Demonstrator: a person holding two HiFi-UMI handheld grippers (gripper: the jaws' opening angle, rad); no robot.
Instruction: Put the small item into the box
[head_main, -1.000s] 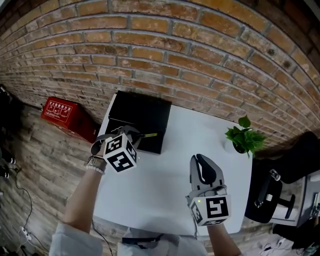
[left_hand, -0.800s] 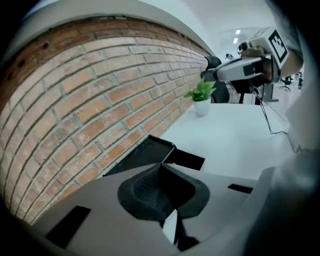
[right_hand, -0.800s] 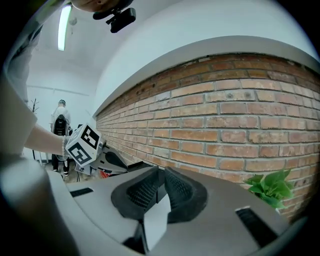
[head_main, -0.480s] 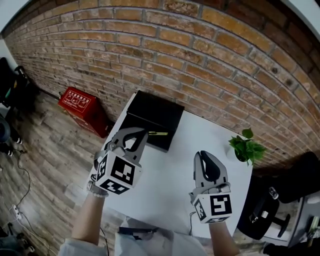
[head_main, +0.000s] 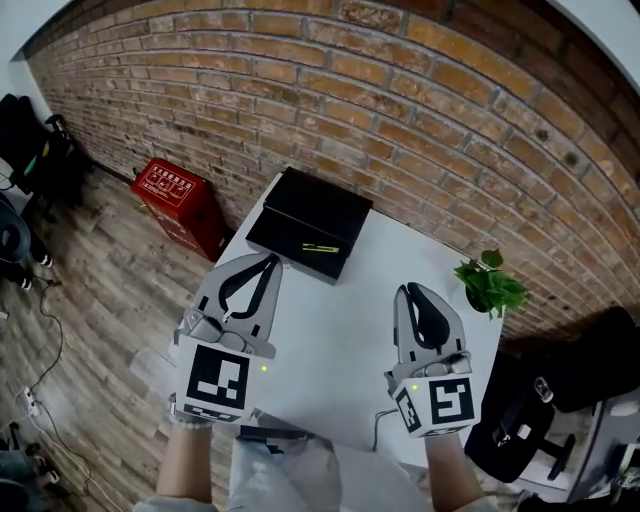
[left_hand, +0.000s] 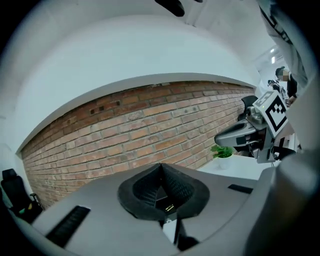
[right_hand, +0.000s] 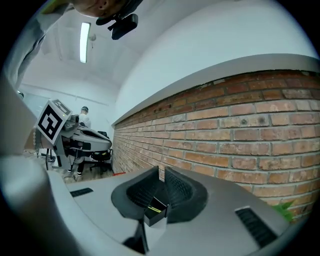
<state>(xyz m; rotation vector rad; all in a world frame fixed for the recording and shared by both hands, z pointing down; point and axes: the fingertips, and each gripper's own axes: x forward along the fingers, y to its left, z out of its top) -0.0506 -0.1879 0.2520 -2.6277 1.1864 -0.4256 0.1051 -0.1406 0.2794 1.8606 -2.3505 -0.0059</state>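
Black and flat, the box (head_main: 312, 212) sits at the far left corner of the white worktop (head_main: 340, 325), close to the brick wall. The small item (head_main: 320, 247), a slim yellow-green sliver, lies within the box's outline on its near half. Whether it rests down in an open tray or on top of a lid cannot be told from any view. If that near half is the open interior, the task looks finished; if it is a lid, the placing remains to be done.

Both tools hang over the near part of the worktop, well apart from the box. The left gripper (head_main: 272, 259) has its fingers brought together at the tips with nothing between them. The right gripper (head_main: 409, 289) also carries nothing, its fingers drawn in to at most a thin slit.

By count:
- one box
- one small item
- one worktop
- two grippers
- one potted plant (head_main: 488, 283) at the worktop's far right corner
- one red case (head_main: 178, 192) on the floor by the wall
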